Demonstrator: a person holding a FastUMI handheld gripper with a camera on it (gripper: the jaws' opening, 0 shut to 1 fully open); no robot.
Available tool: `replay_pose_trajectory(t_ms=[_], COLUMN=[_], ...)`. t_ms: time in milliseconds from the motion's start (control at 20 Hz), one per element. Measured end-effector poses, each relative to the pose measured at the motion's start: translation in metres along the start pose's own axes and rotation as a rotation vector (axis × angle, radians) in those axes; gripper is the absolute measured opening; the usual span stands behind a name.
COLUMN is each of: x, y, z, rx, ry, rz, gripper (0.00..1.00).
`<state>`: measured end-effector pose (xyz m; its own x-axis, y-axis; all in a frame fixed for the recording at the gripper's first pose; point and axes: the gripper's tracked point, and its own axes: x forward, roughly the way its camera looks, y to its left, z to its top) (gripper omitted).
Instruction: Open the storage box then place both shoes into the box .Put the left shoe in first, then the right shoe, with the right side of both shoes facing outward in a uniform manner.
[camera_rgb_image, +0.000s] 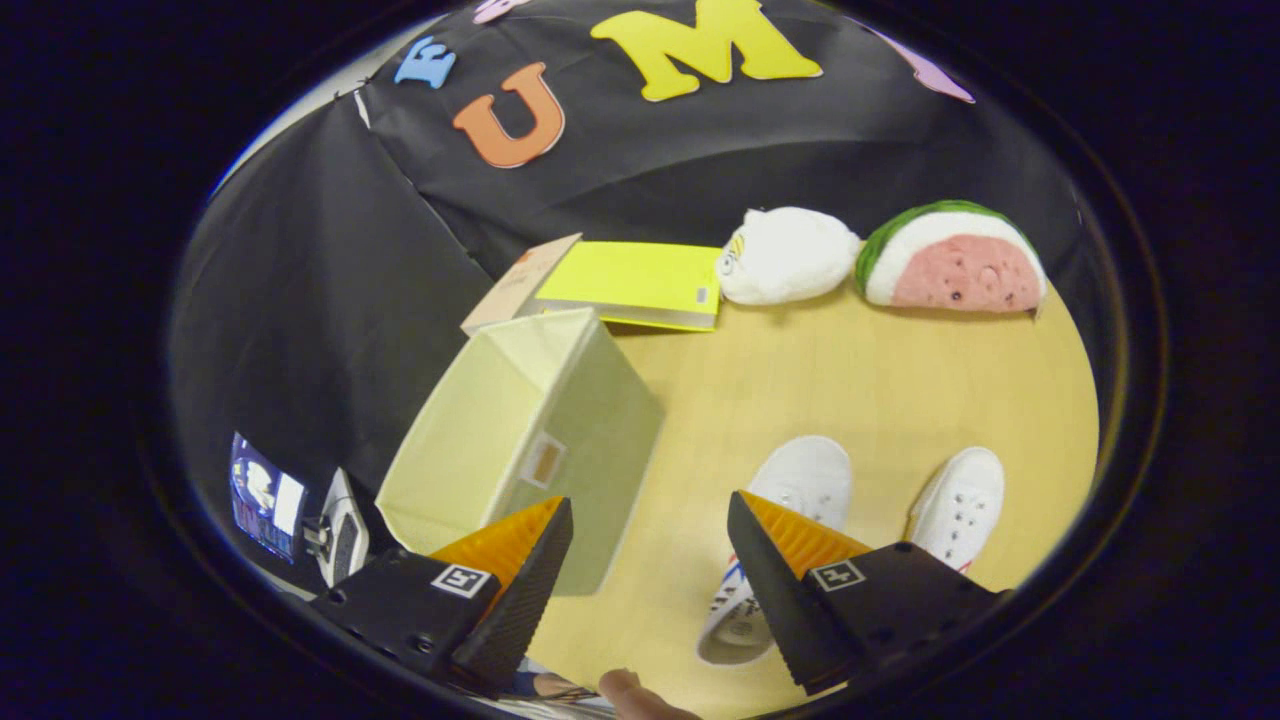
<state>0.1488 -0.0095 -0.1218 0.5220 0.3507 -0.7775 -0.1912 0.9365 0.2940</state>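
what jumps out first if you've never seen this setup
The pale fabric box stands open on the wooden table, just ahead of one finger of the tool, which is open and holds nothing. Two white shoes lie side by side near the other finger. Beyond them, by the black wall, sit a watermelon plush, a white plush and a yellow book.

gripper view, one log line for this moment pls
gripper: jaws open, empty | box: open, no shoes seen inside | shoes: both on table, right of box | phase: before first grasp
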Motion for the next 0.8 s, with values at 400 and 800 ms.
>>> replay_pose_trajectory(t_ms=[400,800], x=[0.008,0.047], y=[-0.082,-0.089], z=[-0.061,-0.088], rx=[-0.002,0.043], ry=[0.173,0.332], rz=[-0.184,-0.183], gripper=[1.00,0.65])
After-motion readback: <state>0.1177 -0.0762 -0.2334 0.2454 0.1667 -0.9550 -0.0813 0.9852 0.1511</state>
